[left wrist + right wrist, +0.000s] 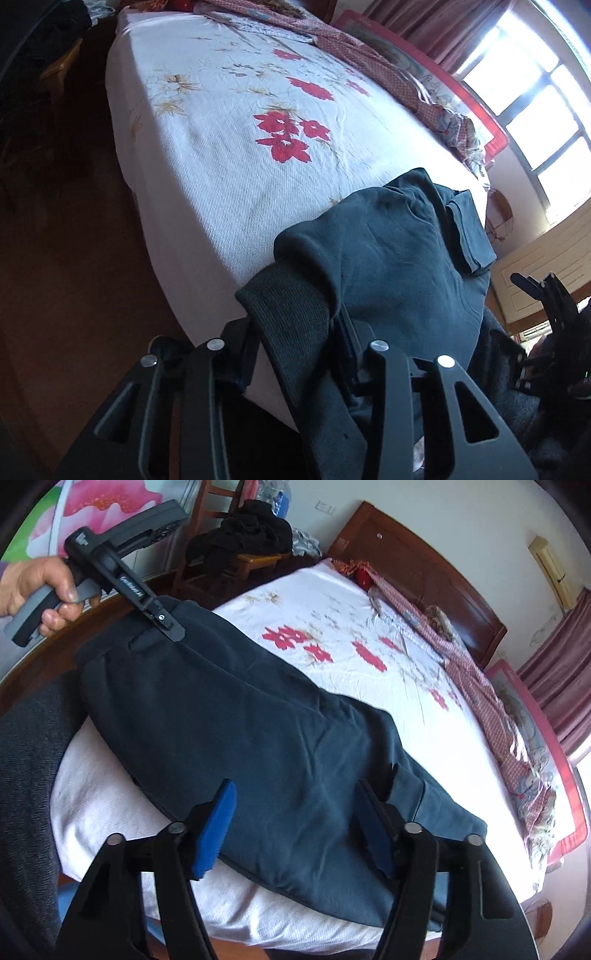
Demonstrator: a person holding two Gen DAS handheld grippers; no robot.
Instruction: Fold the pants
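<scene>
Dark teal pants (258, 720) lie stretched along the near edge of the bed, with a pocket flap (406, 786) toward the right end. In the left wrist view the pants (388, 258) run away from me, and their ribbed band (291, 295) fills the gap between the fingers of my left gripper (291, 325). From the right wrist view, the left gripper (171, 627) grips the pants' far left end, held by a hand (37, 587). My right gripper (295, 790) hovers over the right part of the pants, with its blue pads (218, 827) wide apart and nothing pinched. It also shows as the right gripper (543, 291) at the frame's edge.
The bed (369, 635) has a white sheet with red flowers. A red patterned blanket (472, 686) runs along its far side by a wooden headboard (424, 565). A chair piled with dark clothes (243, 535) stands beyond the bed. A window (535, 92) is bright.
</scene>
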